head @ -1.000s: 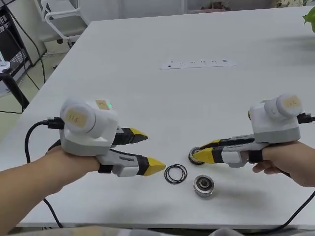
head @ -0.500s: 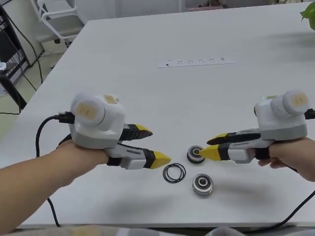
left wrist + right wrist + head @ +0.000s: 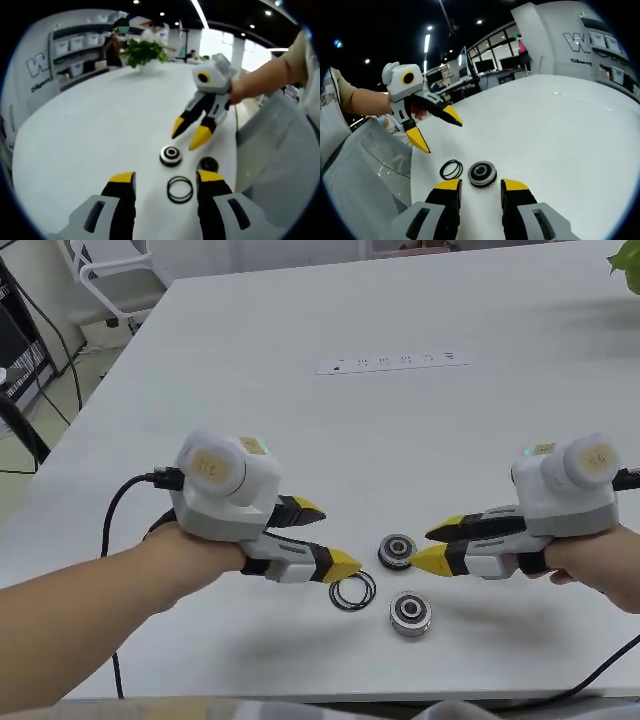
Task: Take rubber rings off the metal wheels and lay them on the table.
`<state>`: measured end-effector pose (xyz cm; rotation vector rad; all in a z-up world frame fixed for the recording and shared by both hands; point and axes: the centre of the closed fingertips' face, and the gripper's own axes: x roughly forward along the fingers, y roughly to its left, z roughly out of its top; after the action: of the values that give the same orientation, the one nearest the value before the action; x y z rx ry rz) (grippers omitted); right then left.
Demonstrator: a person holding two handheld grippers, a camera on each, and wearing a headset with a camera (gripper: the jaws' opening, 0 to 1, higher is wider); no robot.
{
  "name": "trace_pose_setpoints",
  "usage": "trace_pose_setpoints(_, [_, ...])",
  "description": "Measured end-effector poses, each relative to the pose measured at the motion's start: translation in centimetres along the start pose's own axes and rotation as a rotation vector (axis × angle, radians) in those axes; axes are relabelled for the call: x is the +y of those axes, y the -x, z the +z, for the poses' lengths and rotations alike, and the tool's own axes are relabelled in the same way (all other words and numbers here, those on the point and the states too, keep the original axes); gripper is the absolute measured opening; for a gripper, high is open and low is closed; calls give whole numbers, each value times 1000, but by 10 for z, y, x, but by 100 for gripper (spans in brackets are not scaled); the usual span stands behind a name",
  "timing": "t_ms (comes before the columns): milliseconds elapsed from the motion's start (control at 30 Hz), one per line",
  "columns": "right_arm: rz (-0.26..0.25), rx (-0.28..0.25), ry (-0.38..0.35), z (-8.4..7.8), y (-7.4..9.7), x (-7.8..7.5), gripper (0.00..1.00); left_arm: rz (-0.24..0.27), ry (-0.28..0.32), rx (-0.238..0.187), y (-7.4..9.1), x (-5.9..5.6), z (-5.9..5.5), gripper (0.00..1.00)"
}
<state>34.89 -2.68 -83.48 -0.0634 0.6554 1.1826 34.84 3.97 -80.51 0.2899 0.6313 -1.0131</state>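
- On the bench point(image 3: 300, 420), near its front edge, the loose rubber rings point(image 3: 353, 591) lie flat: thin black loops, overlapping, already off a wheel by the look of it.
- Just beside them to the right sits the first wheel point(image 3: 397, 551), flat on its side. It has a dark outer band around a bright hub, which I judge to be a ring still seated.
- The second wheel point(image 3: 410, 613) lies a little closer to the front edge. Whether its rim still carries rubber, I cannot tell.
- Handling, as a judgement: the rings are light, soft and stretchy, and likely to snap back or roll if pinched loosely. The wheels are stiff, heavy for their size, and smooth metal that may skid on the bench.
- Where to hold: clamp one wheel across its rim or hub with one tool. Hook the ring's edge with a single jaw tip of the other and peel outward.
- The right hand-held gripper point(image 3: 430, 546) has its jaws parted and holds nothing. Its tips sit just beside the first wheel, apart from it.
- The left hand-held gripper point(image 3: 325, 537) is spread wider and also holds nothing. Its lower tip hangs near the loose rings.
- Farther off are a power strip point(image 3: 392, 363) at mid-bench and a plant point(image 3: 630, 265) at the far corner.
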Motion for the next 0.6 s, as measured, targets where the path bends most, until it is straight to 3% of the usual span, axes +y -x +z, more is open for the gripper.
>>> trace_pose_setpoints(600, [-20,19,69,-9,-11,-3,24,-29,-28,6,-27,-10,3,43])
